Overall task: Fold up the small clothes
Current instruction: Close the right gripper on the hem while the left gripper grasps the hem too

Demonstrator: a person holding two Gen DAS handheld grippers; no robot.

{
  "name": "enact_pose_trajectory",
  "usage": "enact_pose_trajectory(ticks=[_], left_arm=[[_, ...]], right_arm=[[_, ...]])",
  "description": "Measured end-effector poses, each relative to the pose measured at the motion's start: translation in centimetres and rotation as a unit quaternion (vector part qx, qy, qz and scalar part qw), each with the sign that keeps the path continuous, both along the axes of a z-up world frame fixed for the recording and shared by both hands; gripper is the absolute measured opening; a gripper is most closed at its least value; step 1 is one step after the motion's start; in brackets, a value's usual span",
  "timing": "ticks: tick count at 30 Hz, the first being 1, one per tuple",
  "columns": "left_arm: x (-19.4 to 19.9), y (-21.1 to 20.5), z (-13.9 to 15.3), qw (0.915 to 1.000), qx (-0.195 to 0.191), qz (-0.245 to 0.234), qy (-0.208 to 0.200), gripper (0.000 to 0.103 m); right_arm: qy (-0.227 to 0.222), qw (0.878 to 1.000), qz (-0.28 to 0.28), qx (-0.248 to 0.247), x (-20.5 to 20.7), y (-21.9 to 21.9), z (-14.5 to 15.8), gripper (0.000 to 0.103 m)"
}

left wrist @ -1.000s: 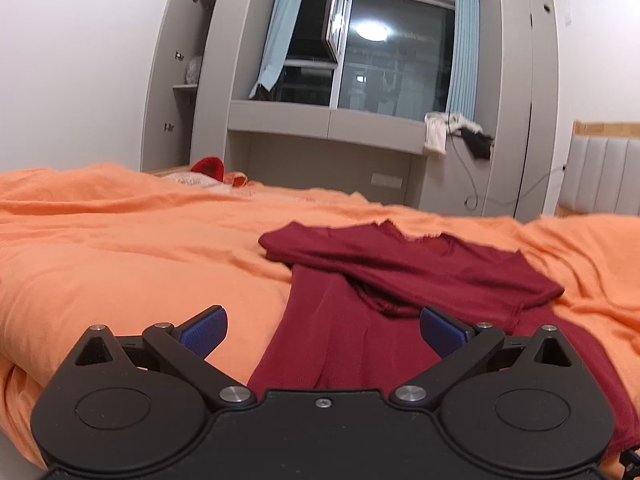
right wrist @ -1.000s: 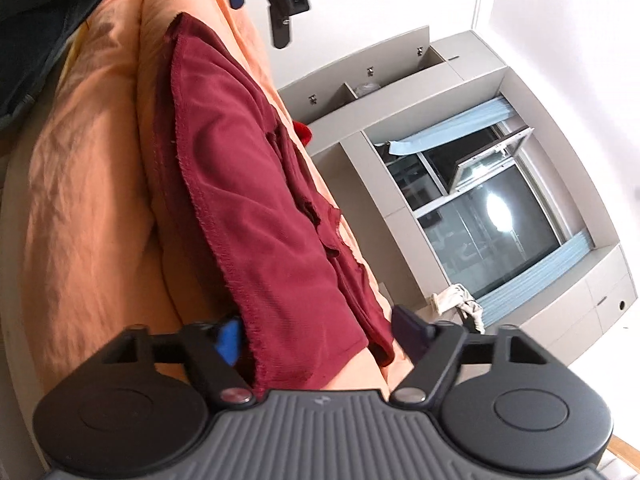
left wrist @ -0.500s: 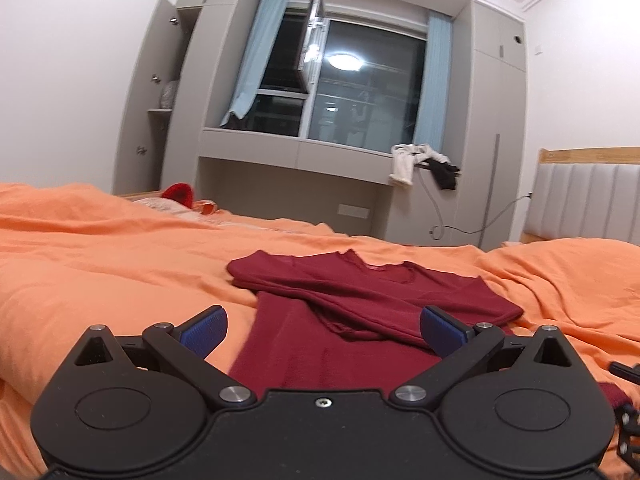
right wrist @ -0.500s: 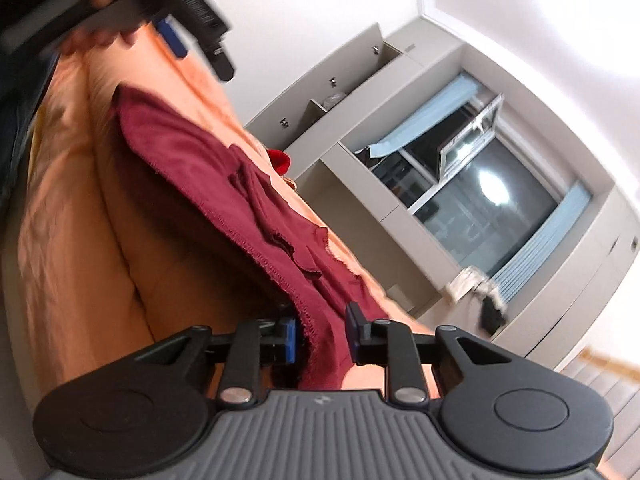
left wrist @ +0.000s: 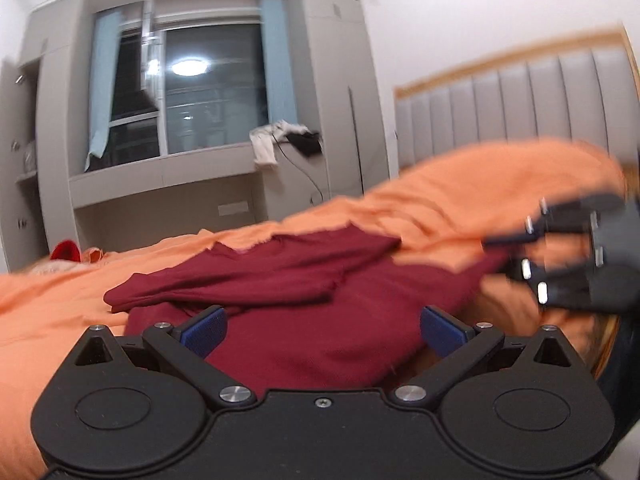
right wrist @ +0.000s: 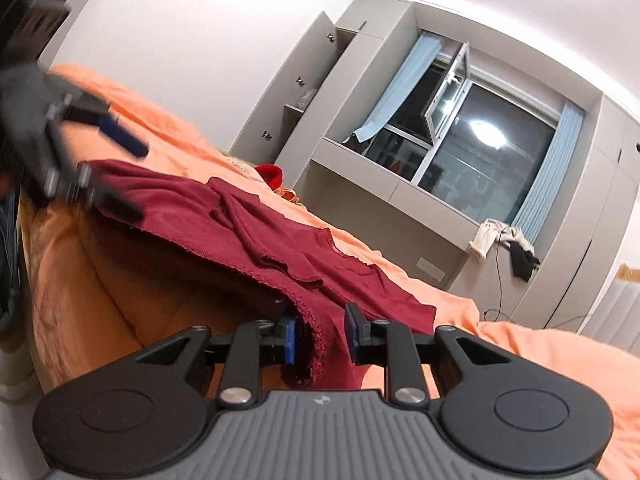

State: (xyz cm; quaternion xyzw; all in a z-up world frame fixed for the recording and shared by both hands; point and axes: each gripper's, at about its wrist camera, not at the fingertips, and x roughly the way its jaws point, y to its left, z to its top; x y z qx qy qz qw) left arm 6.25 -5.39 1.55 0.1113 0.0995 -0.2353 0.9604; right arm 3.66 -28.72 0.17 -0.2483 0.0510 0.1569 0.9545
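Observation:
A dark red garment (left wrist: 320, 312) lies partly folded on the orange bed cover (left wrist: 60, 312). My left gripper (left wrist: 324, 330) is open over its near edge, blue pads wide apart, cloth low between them. My right gripper (right wrist: 320, 338) is shut on the hem of the garment (right wrist: 224, 224), whose edge is bunched between the blue pads and raised off the cover (right wrist: 540, 360). Blurred, the right gripper (left wrist: 498, 258) appears at the garment's right corner. Seen from the right wrist, the left gripper (right wrist: 138, 181) straddles the far corner, its jaws apart.
A grey wardrobe and window unit (left wrist: 200, 120) stands beyond the bed, with a white cloth (left wrist: 266, 144) and a cable on its ledge. A padded headboard (left wrist: 540, 112) rises at the right. A red item (left wrist: 66, 250) lies at the far side.
The right gripper's jaws closed on the hem, then it rose and rolled toward level. The left gripper swung right and rolled, bringing the right gripper and headboard into view.

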Motion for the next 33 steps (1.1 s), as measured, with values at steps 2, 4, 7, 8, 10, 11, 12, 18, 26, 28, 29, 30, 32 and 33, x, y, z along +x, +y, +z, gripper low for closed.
enact_pose_trajectory(ticks=[2,4,7,8,10,11,12,18,26,28,29,30,32,33], left_arm=[[-0.1,-1.6,-1.1,0.9992,0.041,-0.003,0.000,0.102],[-0.3,-2.9,-2.1,0.9967,0.079,-0.003,-0.014,0.102],[-0.7,-4.6,-3.3,0.9912,0.128,-0.005,-0.033,0.102],[-0.8,-5.2,-3.7,0.9888,0.144,-0.004,-0.036,0.102],[-0.7,-6.3,-4.6,0.9835,0.177,0.007,-0.040,0.102],[-0.4,-6.9,-5.2,0.9795,0.196,0.021,-0.041,0.102],[-0.2,-7.4,-5.6,0.9754,0.214,0.036,-0.042,0.102],[1.1,-6.9,-5.8,0.9689,0.222,0.102,-0.040,0.100],[0.5,-5.1,-3.7,0.9659,0.178,0.170,-0.081,0.093],[0.3,-4.7,-3.3,0.9625,0.175,0.188,-0.086,0.093],[0.4,-4.4,-3.1,0.9611,0.172,0.198,-0.085,0.092],[0.2,-4.3,-3.0,0.9598,0.170,0.207,-0.084,0.092],[0.2,-3.7,-2.6,0.9568,0.164,0.227,-0.080,0.089],[0.3,-3.4,-2.5,0.9556,0.161,0.235,-0.077,0.087]], right_arm=[[0.004,1.000,0.001,0.006,0.0,-0.2,0.4,0.026],[0.005,1.000,0.001,0.010,-0.1,-0.4,0.7,0.026],[0.007,1.000,0.002,0.018,-0.1,-0.5,1.1,0.026],[0.007,1.000,0.003,0.019,-0.2,-0.6,1.1,0.026],[0.005,1.000,0.003,0.018,-0.4,-0.8,1.2,0.026],[0.005,1.000,0.003,0.017,-0.4,-0.7,1.2,0.026],[0.004,1.000,0.003,0.016,-0.5,-0.8,1.2,0.026],[0.003,1.000,0.003,0.015,-0.7,-0.4,1.3,0.026],[-0.005,1.000,-0.012,0.013,-0.9,-0.6,1.4,0.026],[-0.005,1.000,-0.026,0.014,-0.7,-0.7,1.5,0.021],[-0.004,0.999,-0.035,0.018,-0.5,-0.8,1.5,0.020],[-0.003,0.999,-0.041,0.025,-0.4,-1.0,1.6,0.018],[0.000,0.998,-0.049,0.037,-0.2,-1.3,1.9,0.016],[0.000,0.998,-0.051,0.039,-0.2,-1.4,2.0,0.016]])
